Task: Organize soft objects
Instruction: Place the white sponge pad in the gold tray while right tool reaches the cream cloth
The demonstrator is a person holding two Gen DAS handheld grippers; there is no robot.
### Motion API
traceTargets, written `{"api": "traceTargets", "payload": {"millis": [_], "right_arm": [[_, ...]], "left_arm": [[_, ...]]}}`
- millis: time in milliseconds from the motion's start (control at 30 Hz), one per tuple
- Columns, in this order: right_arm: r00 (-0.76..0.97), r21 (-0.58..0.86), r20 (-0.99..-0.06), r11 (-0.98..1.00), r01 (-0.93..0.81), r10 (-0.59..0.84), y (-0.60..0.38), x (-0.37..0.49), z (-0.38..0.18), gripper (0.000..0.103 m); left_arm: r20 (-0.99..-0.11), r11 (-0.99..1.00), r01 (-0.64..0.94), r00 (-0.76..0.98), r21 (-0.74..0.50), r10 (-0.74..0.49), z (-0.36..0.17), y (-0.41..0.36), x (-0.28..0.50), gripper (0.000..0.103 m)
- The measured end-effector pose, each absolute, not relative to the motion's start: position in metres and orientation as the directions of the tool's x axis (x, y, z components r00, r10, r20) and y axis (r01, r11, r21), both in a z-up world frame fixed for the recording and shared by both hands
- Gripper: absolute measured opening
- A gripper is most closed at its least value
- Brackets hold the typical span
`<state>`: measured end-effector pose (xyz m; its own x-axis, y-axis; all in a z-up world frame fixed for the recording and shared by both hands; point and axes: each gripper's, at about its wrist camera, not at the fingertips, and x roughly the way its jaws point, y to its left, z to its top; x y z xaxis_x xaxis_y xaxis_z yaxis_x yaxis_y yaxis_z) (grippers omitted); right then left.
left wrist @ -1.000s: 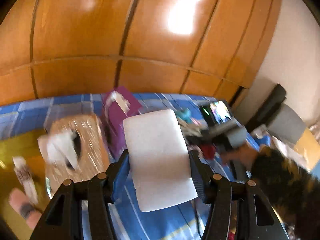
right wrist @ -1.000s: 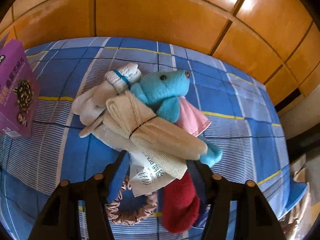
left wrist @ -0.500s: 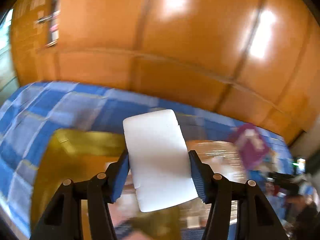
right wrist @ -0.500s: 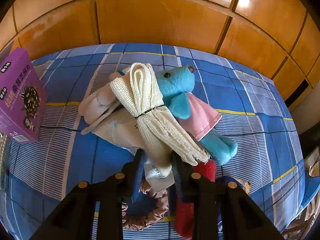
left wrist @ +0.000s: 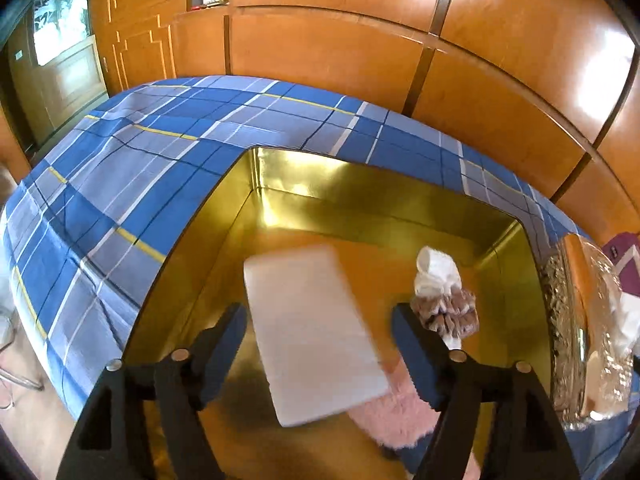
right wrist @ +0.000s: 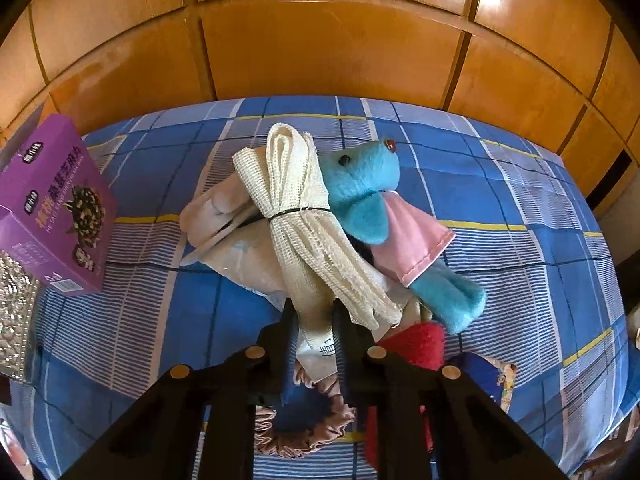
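the white foam block [left wrist: 310, 326] is over the floor of the shiny gold box [left wrist: 360, 188], between the fingers of the left gripper [left wrist: 316, 330], and the jaws are opening with gaps on both sides of it, so they no longer squeeze it. a rolled white sock [left wrist: 436, 272], a brown scrunchie [left wrist: 450, 312] and a fluffy pink thing [left wrist: 394, 416] lie in the box too. on the blue checked bed [right wrist: 500, 208], the right gripper [right wrist: 316, 322] has its jaws clamped tight on the cream mesh cloth bundle [right wrist: 308, 224], which lies touching the blue plush toy [right wrist: 368, 192], with a purple box [right wrist: 52, 208] off to the left.
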<state>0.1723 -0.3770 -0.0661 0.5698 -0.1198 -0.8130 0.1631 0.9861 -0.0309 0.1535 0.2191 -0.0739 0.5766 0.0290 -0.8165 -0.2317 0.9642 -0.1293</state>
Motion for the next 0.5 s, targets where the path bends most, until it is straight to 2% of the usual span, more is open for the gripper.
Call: {"api": "traceTargets", "payload": {"millis": [200, 333, 500], "right_arm": [[0.594, 0.097, -0.804, 0.983, 0.157, -0.016, -0.382, 0.167, -0.058, 0.011], [0.614, 0.203, -0.787, 0.965, 0.164, 0.061, -0.382, 0.155, -0.05, 0.009], [0.627, 0.257, -0.772, 0.953, 0.159, 0.104, -0.37, 0.142, -0.043, 0.005]], "left_arm": [[-0.787, 0.964, -0.217, 0.617, -0.153, 0.014, -0.059, 0.208, 0.125, 0.084], [-0.759, 0.972, -0.167, 0.65, -0.167, -0.019, -0.046, 0.192, 0.103, 0.085], [-0.738, 0.981, -0.107, 0.673, -0.163, -0.049, -0.036, 0.17, 0.083, 0.085]]}}
